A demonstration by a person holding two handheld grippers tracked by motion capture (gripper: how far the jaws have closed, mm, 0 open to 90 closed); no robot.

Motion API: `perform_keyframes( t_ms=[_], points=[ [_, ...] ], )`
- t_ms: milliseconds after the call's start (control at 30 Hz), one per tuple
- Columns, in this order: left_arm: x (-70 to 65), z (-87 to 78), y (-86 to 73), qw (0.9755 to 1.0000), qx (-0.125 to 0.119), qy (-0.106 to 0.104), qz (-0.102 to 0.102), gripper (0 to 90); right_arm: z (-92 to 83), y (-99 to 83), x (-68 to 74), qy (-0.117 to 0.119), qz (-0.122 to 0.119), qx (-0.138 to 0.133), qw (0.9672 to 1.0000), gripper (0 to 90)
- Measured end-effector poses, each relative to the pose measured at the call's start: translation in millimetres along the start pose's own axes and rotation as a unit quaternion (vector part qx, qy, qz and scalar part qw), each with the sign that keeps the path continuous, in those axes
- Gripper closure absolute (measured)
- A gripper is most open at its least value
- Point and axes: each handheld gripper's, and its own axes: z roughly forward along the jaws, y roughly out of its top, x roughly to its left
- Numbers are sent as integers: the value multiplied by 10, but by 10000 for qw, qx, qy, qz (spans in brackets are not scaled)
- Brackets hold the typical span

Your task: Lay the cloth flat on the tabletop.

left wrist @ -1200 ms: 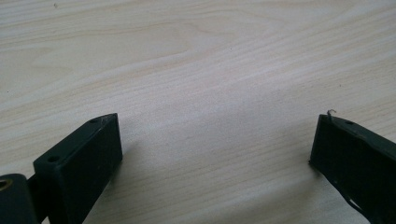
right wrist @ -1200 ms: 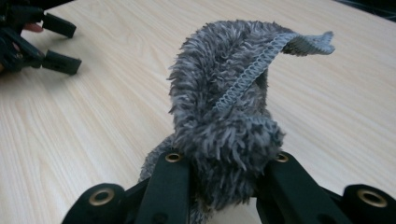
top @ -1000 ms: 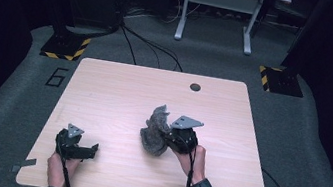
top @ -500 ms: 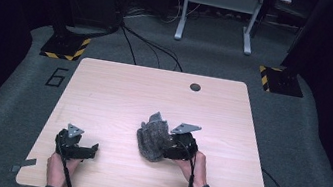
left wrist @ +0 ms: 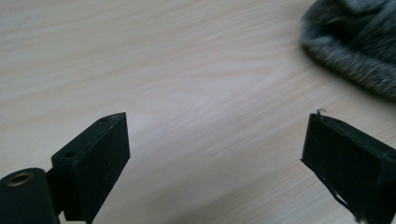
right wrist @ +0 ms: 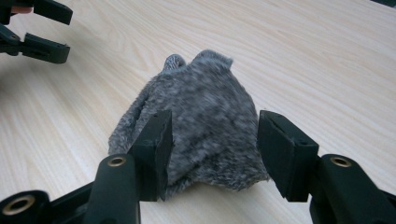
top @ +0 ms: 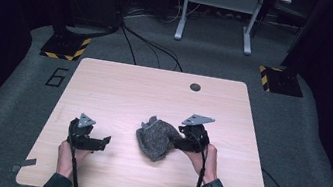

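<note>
A dim lab or test studio: a pale wooden table [top: 119,91] stands on grey carpet [top: 11,99] marked with a "6" [top: 57,76], flanked by hazard-striped floor plates [top: 66,47], trailing cables [top: 147,45] and a metal stand [top: 218,10].

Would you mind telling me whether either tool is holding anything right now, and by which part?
Nothing is held. The right tool has just been closing, with the near edge of the grey knitted cloth between its jaws, unpinched. The left tool stands open over bare table.
</note>
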Motion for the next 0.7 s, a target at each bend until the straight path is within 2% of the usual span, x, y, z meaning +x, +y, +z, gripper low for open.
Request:
perform_keyframes(
  t_ms=[33,67,100,133,167,200,233,267,300,367,433,467,500,533,567,600,633,667,700],
  points=[
    [0,0,0,10000,0,0,0,93,0,0,0,0,0,0,10000,452],
    [-76,53,90,9997,-74,-210,48,105,46,32,-12,-55,23,57,10000,450],
    [-76,53,90,9997,-74,-210,48,123,46,32,-12,-55,23,57,10000,450],
    [-146,117,183,9988,-17,-455,200,138,120,44,-40,-75,62,124,9999,450],
    [-146,117,183,9988,-17,-455,200,143,164,45,-49,-100,141,178,9997,451],
    [-183,155,219,9983,-2,-549,212,143,164,45,-49,-100,141,178,9997,451],
    [-240,234,274,9972,13,-700,266,166,265,38,-98,-134,198,267,9994,455],
    [-269,288,303,9963,46,-792,317,180,304,33,-111,-130,302,295,9990,480],
    [-269,288,303,9963,46,-792,317,185,304,33,-111,-130,302,295,9990,480],
    [-322,410,357,9948,72,-940,379,207,491,8,-187,-175,446,493,9976,568],
    [-370,518,397,9934,112,-1082,369,229,539,0,-196,-150,494,577,9970,589],
    [-390,558,413,9924,148,-1155,404,260,582,-14,-200,-160,490,609,9968,633],
    [-410,597,424,9921,202,-1147,464,326,617,-29,-193,-139,502,652,9965,672],
    [-433,645,425,9917,242,-1149,514,422,653,-45,-185,-146,468,689,9964,713],
    [-455,687,420,9908,318,-1202,540,526,701,-80,-161,-168,404,750,9962,792],
    [-473,722,414,9892,413,-1286,573,526,701,-80,-161,-168,404,750,9962,792],
    [-501,752,404,9882,498,-1302,639,581,722,-92,-148,-145,432,772,9960,819],
    [-537,771,383,9880,525,-1297,653,662,739,-108,-126,-193,409,759,9961,857],
    [-537,771,383,9880,525,-1297,653,688,739,-108,-126,-193,409,759,9961,857]
  ],
)
